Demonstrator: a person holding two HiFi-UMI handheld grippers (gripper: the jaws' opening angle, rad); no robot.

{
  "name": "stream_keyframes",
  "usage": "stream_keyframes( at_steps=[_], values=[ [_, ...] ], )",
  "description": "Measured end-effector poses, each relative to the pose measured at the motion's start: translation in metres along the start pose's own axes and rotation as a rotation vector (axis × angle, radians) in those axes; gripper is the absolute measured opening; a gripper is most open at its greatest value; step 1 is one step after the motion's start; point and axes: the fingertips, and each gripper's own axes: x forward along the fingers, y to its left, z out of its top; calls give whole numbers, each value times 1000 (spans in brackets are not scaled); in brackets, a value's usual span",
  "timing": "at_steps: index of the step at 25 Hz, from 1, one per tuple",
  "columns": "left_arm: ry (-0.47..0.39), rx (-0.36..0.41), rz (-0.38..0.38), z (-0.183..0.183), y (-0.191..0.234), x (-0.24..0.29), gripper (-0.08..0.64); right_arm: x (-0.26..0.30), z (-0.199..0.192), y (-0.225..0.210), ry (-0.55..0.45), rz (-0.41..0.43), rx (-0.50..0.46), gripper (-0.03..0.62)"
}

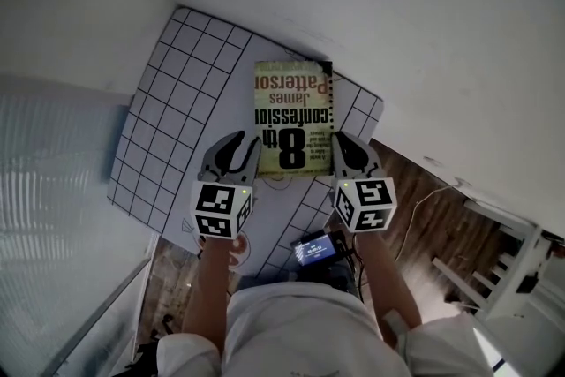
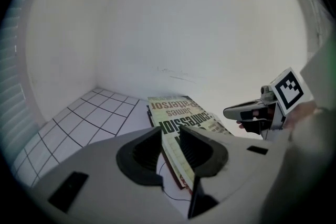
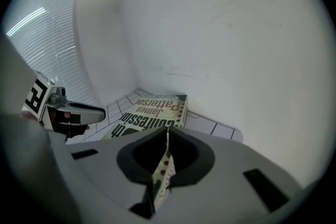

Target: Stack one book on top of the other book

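A paperback with a big "8" on its cover (image 1: 293, 115) lies on a white gridded mat (image 1: 177, 101), its far end close to the wall. My left gripper (image 1: 244, 141) is at the book's near left corner, and in the left gripper view (image 2: 170, 131) the jaws are closed on the thick edge of the book (image 2: 181, 115). A dark red edge shows beneath it; I cannot tell whether that is a second book. My right gripper (image 1: 341, 142) is at the near right corner. There the jaws (image 3: 167, 134) pinch the thin dotted edge of the book's cover (image 3: 152, 113).
A white wall (image 1: 424, 31) rises just behind the mat. Window blinds (image 1: 44, 190) are on the left. Wooden floor (image 1: 424, 216), a white cable and white furniture (image 1: 512, 269) lie to the right. A small device with a lit screen (image 1: 313, 250) sits by the person's waist.
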Motion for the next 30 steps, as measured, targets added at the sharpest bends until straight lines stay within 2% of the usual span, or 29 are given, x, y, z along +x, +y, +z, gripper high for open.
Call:
stream_keyframes(
  at_steps=[2, 5, 8, 11, 17, 21, 30],
  values=[
    [-19, 29, 14, 1, 1, -12, 45, -7, 2, 5, -13, 16, 4, 9],
    [-57, 70, 3, 3, -4, -30, 17, -23, 9, 15, -66, 56, 53, 8],
    [-103, 88, -9, 9, -8, -50, 11, -42, 12, 26, -100, 73, 48, 8],
    [-170, 90, -9, 18, -13, -75, 9, -62, 7, 38, -110, 47, -20, 8],
    [-253, 140, 31, 28, -25, -126, 8, -112, 7, 54, -200, -13, -19, 8],
    [-318, 166, 55, 40, -37, -158, 8, -143, 20, 64, -287, -49, -22, 8],
    [-448, 198, 88, 63, -56, -219, 8, -205, 55, 98, -447, -40, -62, 8]
  ],
)
